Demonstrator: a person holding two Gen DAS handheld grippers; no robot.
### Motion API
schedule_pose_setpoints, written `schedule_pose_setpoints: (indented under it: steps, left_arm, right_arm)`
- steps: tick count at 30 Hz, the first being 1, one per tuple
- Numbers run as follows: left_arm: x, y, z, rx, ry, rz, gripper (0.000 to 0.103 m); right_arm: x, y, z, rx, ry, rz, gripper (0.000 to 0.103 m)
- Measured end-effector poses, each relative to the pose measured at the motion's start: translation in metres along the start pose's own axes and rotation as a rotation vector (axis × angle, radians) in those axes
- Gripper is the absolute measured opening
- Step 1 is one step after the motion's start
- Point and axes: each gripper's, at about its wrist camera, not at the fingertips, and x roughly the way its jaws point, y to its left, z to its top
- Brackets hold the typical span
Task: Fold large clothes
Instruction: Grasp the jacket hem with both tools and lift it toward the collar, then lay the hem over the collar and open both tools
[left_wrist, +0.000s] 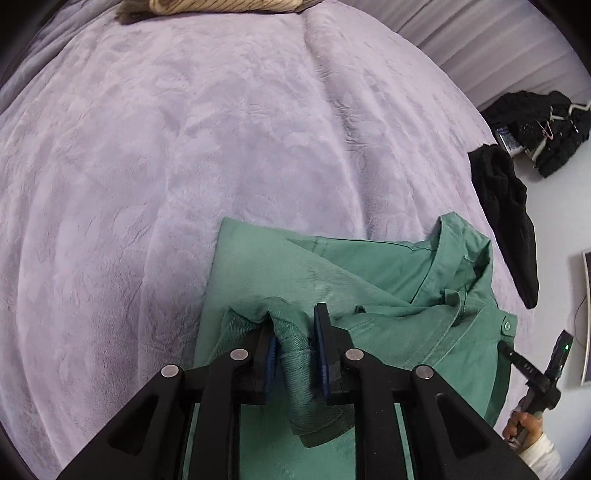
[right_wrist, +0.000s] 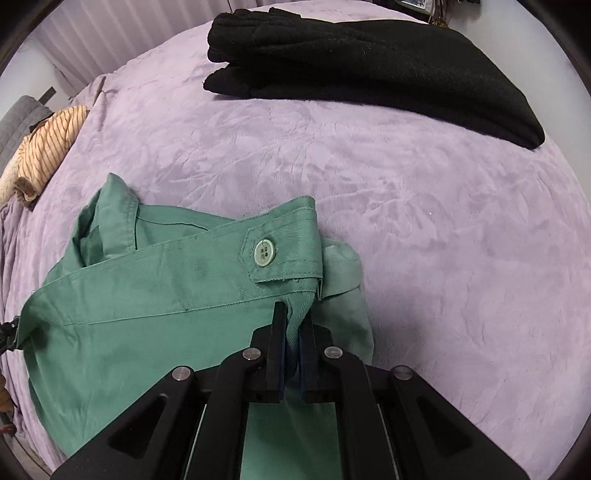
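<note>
Striped tan garment (right_wrist: 48, 144) bunched at far left edge of the bed (right_wrist: 406, 229), which has a lilac plush cover. Green garment (right_wrist: 155, 302), partly folded, lies on near side of bed, collar at left in the right wrist view, buttoned tab (right_wrist: 282, 254) on top.

Left gripper (left_wrist: 295, 354): jaws narrowly parted, blue pads pressing a thick rolled bunch of the green fabric between them.

Right gripper (right_wrist: 293, 332): jaws almost fully closed, pinching a thin fold of green fabric just below the tab. A hand (left_wrist: 524, 424) with pale sleeve holds it, seen at right edge of the left wrist view.

Folded black garment (right_wrist: 369, 70) at far right of bed, well apart from the green one. More dark clothes (left_wrist: 546, 125) on the floor beyond.
</note>
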Motion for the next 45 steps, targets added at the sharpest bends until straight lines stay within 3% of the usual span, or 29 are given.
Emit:
schedule_pose_setpoints:
  steps: [2,3,5,7,8,9,10,11,15,19,21,24,28,30,36,40,41,42,43,44,45]
  left_arm:
    - [-0.005,0.004,0.004,-0.015,0.013,0.025,0.025]
    - [-0.01,0.003,0.005,-0.01,0.009,0.036,0.025]
    - [-0.022,-0.006,0.004,0.025,-0.023,0.07,0.025]
    - [-0.034,-0.017,0.002,0.072,-0.058,0.112,0.03]
    - [-0.041,-0.022,0.002,0.096,-0.09,0.16,0.064]
    - [-0.051,-0.026,0.002,0.116,-0.146,0.222,0.083]
    - [-0.06,-0.027,0.003,0.128,-0.195,0.249,0.094]
    - [-0.068,-0.029,0.004,0.145,-0.227,0.259,0.094]
    - [-0.074,-0.028,0.004,0.159,-0.206,0.227,0.094]
    - [-0.039,-0.038,-0.019,0.213,-0.143,0.252,0.094]
    - [-0.008,-0.033,-0.039,0.217,-0.08,0.292,0.094]
    - [0.027,-0.008,-0.064,0.175,0.021,0.317,0.094]
    - [0.006,0.017,-0.083,0.154,0.024,0.27,0.094]
    - [-0.014,0.028,-0.091,0.164,0.018,0.253,0.094]
    - [-0.045,0.072,-0.114,0.073,0.074,0.143,0.094]
    - [-0.038,0.091,-0.128,0.021,0.111,0.099,0.094]
    - [-0.035,0.093,-0.13,0.01,0.115,0.086,0.091]
    - [-0.033,0.093,-0.132,0.006,0.11,0.076,0.081]
    - [-0.028,0.091,-0.13,0.002,0.121,0.053,0.046]
    - [-0.025,0.09,-0.132,-0.006,0.142,0.021,0.023]
    - [-0.028,0.087,-0.133,-0.001,0.138,0.025,0.023]
  right_arm:
    - [-0.003,-0.004,0.001,0.011,-0.001,0.003,0.012]
    - [-0.007,-0.007,0.002,0.019,-0.002,-0.01,0.027]
    - [-0.016,-0.015,0.006,0.045,-0.02,-0.048,0.048]
    - [-0.033,-0.023,0.007,0.077,-0.056,-0.046,0.049]
    - [-0.037,-0.026,0.009,0.086,-0.062,-0.041,0.049]
    - [-0.042,-0.028,0.009,0.092,-0.067,-0.038,0.049]
    - [-0.048,-0.029,0.007,0.09,-0.073,-0.031,0.049]
    - [-0.051,-0.029,0.006,0.084,-0.074,-0.024,0.049]
    - [-0.062,-0.019,-0.004,0.047,-0.094,0.014,0.046]
    - [-0.048,0.004,-0.014,-0.003,-0.064,0.064,0.044]
    - [-0.031,0.011,-0.019,-0.02,-0.033,0.037,0.044]
    - [0.003,0.002,-0.031,-0.008,0.05,-0.071,0.041]
    - [-0.006,-0.031,-0.047,0.101,0.037,-0.047,0.044]
    - [-0.02,-0.045,-0.056,0.167,0.046,-0.04,0.063]
    - [-0.074,-0.085,-0.144,0.508,0.049,0.219,0.07]
    - [-0.06,-0.095,-0.208,0.733,0.122,0.345,0.07]
    - [-0.051,-0.096,-0.215,0.776,0.13,0.359,0.07]
    - [-0.045,-0.099,-0.22,0.818,0.124,0.382,0.07]
    - [-0.038,-0.101,-0.222,0.86,0.105,0.414,0.07]
    - [-0.033,-0.101,-0.221,0.881,0.094,0.433,0.069]
    - [-0.03,-0.1,-0.217,0.887,0.091,0.438,0.036]
